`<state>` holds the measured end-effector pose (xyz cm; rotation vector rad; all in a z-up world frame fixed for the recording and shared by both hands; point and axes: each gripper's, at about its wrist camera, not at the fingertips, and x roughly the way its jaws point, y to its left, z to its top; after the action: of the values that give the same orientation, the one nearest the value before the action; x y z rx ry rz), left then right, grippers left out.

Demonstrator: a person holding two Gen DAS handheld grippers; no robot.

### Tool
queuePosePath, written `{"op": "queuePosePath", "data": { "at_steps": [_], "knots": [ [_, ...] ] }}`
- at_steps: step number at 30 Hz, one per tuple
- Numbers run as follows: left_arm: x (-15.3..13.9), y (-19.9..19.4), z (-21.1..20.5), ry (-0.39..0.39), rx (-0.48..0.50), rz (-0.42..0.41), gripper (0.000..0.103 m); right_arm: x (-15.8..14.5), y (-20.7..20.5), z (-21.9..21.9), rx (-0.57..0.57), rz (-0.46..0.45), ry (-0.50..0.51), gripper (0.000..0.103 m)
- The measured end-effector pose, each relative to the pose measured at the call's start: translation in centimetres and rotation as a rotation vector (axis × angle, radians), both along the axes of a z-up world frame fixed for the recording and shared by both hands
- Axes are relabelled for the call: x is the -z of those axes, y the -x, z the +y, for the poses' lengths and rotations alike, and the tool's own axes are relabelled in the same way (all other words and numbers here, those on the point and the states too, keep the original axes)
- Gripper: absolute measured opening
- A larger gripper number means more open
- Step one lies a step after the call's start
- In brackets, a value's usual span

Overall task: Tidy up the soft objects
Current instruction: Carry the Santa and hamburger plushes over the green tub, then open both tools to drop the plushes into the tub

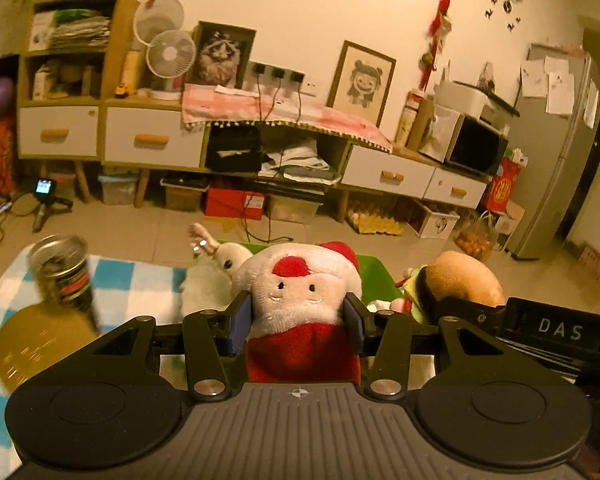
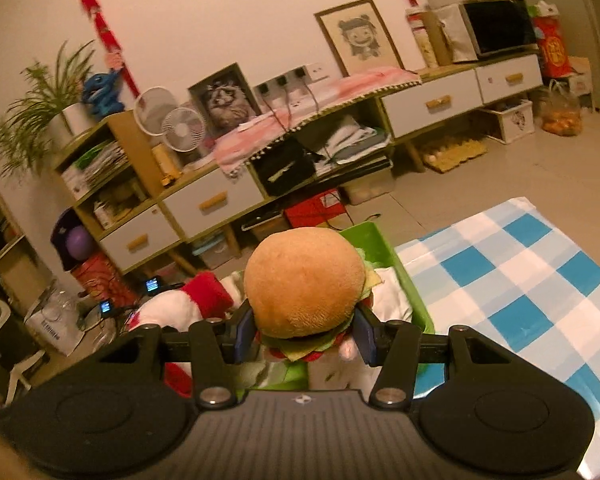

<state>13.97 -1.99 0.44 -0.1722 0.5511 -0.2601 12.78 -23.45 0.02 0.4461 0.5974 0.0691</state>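
Observation:
My left gripper (image 1: 298,324) is shut on a Santa plush (image 1: 296,296), red and white, held above a green bin (image 1: 374,280). A white plush animal (image 1: 216,276) lies in the bin just left of Santa. My right gripper (image 2: 304,334) is shut on a hamburger plush (image 2: 304,284) with a tan bun, held over the same green bin (image 2: 404,280). The hamburger plush also shows at the right of the left wrist view (image 1: 460,278). The Santa plush shows at the left of the right wrist view (image 2: 196,300).
A blue and white checked cloth (image 2: 520,280) covers the table. A dark drink can (image 1: 64,272) stands on a gold round board (image 1: 36,340) at the left. Cabinets with drawers (image 1: 152,140) line the far wall.

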Motion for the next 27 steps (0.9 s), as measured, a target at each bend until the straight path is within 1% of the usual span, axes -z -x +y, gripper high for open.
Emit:
{"op": "queuePosePath", "data": {
  "at_steps": [2,5,8,10,13,15,16,19,21,22,24,27],
  "knots": [
    [0.8,-1.1,-0.6,-0.009,0.021,0.005,0.049,0.3,-1.4,-0.2,-0.002,-0.001,0.02,0.023],
    [2.1,-2.3,-1.7,-0.049,0.078,0.01,0.049,1.3,-3.6,-0.5,-0.002,0.017,0.02,0.023],
    [3.5,-3.7,-2.5,-0.109,0.144,0.057,0.049,2.5,-5.7,-1.0,0.004,0.044,0.015,0.023],
    [4.3,-4.2,-2.5,-0.131,0.172,0.073,0.049,3.4,-6.8,-1.2,0.01,0.056,0.025,0.023],
    [5.3,-4.7,-2.1,-0.129,0.196,0.114,0.049,4.4,-8.1,-1.2,0.006,0.068,0.04,0.023],
    [6.1,-4.8,-1.6,-0.109,0.199,0.149,0.049,5.0,-8.5,-0.9,-0.004,0.075,0.05,0.023],
    [6.5,-4.8,-1.5,-0.101,0.2,0.152,0.049,5.2,-8.6,-0.7,-0.008,0.075,0.06,0.024],
    [6.7,-4.5,-1.4,-0.1,0.204,0.142,0.05,5.5,-8.6,-0.3,-0.007,0.066,0.088,0.025],
    [6.5,-4.3,-1.6,-0.109,0.207,0.131,0.052,5.5,-8.6,-0.2,-0.007,0.063,0.093,0.027],
    [6.4,-4.2,-1.6,-0.11,0.207,0.126,0.053,5.4,-8.6,-0.3,-0.009,0.064,0.092,0.029],
    [6.1,-4.1,-1.8,-0.111,0.202,0.121,0.056,5.2,-8.4,-0.3,-0.013,0.062,0.093,0.03],
    [5.6,-4.1,-1.9,-0.105,0.188,0.117,0.063,4.9,-8.1,-0.3,-0.023,0.072,0.1,0.032]
  ]
}}
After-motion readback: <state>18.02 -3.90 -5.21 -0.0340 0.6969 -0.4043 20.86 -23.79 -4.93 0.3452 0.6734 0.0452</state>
